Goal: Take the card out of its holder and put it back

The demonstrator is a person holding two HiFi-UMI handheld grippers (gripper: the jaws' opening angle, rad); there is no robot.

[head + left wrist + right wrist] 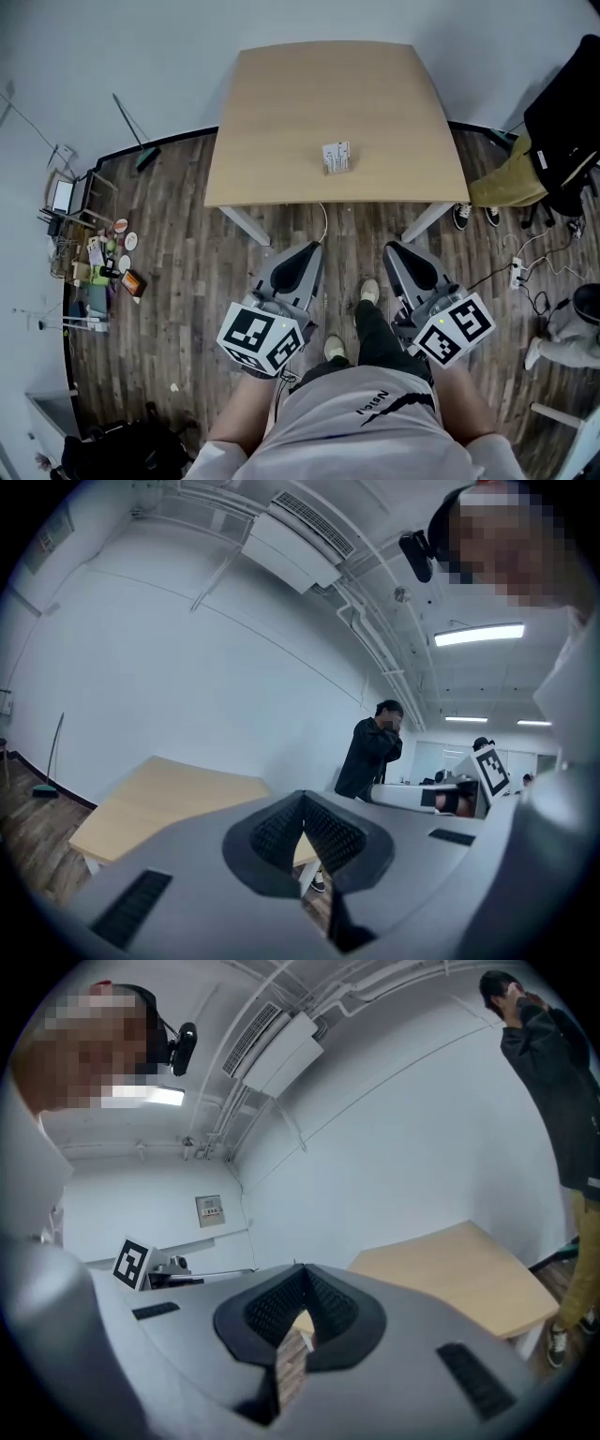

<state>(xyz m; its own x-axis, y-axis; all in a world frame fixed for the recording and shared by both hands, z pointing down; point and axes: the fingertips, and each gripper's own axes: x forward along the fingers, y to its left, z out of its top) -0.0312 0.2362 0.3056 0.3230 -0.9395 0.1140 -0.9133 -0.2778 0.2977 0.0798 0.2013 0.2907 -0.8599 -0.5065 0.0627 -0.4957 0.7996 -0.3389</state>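
Wooden table (281, 112), card holder (337, 157) seemingly upright; left tool (312, 251), right tool (394, 251) closed

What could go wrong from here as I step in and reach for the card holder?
1. The left claw and the right claw are both shut. If they reach in that way, they may knock over the small card holder, which stands toward the front edge of the table.
2. A cable hangs below that edge, so stepping closer might snag it.
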